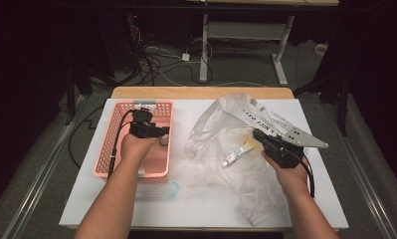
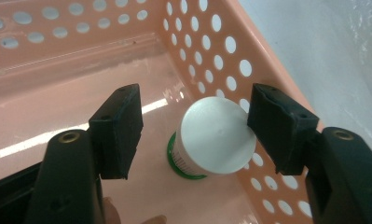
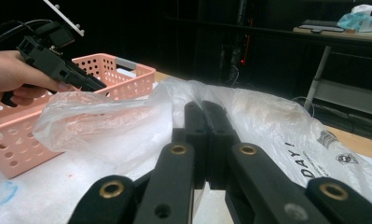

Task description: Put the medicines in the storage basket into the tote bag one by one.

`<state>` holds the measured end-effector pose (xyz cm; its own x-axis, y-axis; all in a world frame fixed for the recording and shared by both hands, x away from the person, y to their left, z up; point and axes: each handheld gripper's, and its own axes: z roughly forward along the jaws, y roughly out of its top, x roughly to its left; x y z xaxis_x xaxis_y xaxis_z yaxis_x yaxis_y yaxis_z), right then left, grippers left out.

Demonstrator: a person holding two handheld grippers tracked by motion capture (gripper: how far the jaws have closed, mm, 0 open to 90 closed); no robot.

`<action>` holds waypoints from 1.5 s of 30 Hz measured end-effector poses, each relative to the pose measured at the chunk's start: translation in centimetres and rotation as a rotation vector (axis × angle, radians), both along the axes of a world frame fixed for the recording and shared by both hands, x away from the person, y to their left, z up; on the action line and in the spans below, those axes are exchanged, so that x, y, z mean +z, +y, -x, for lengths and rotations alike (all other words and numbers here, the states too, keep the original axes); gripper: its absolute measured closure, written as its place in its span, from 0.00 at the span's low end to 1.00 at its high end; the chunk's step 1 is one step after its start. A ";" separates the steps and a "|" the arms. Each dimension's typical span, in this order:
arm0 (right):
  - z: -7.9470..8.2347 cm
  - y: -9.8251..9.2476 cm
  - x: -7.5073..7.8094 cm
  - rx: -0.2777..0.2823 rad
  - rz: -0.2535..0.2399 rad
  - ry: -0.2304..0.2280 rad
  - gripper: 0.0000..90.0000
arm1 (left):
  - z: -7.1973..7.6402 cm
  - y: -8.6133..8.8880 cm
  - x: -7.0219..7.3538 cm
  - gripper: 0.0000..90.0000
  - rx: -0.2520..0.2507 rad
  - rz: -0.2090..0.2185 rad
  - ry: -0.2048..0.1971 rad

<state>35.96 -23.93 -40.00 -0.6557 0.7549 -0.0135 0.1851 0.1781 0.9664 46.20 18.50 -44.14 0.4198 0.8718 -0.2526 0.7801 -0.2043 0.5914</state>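
Note:
A small bottle with a white cap (image 2: 216, 135) and a green base stands upright inside the pink perforated basket (image 2: 211, 42), close to its side wall. My left gripper (image 2: 195, 126) reaches down into the basket (image 1: 104, 144) and is open, with the bottle (image 1: 163, 141) between its jaws. One pad sits at the cap's edge and the other is well apart from it. My right gripper (image 3: 204, 109) is shut, its jaws pressed together, resting over a crumpled clear plastic bag (image 3: 127, 126). In the high view the right gripper (image 1: 258, 133) lies on the bag (image 1: 226, 124) near a small white tube (image 1: 237, 153).
The basket stands on a white-covered table (image 1: 136, 204) at the left. A small clear round item with a blue tint (image 1: 172, 190) lies in front of the basket. The printed bag spreads over the table's right half. Cables and desk legs (image 1: 204, 55) lie beyond the far edge.

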 end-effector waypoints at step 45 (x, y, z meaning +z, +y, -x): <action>0.0 0.1 -0.3 0.001 0.006 0.011 1.00 | -0.8 -1.0 -1.2 0.54 -0.051 -0.119 0.020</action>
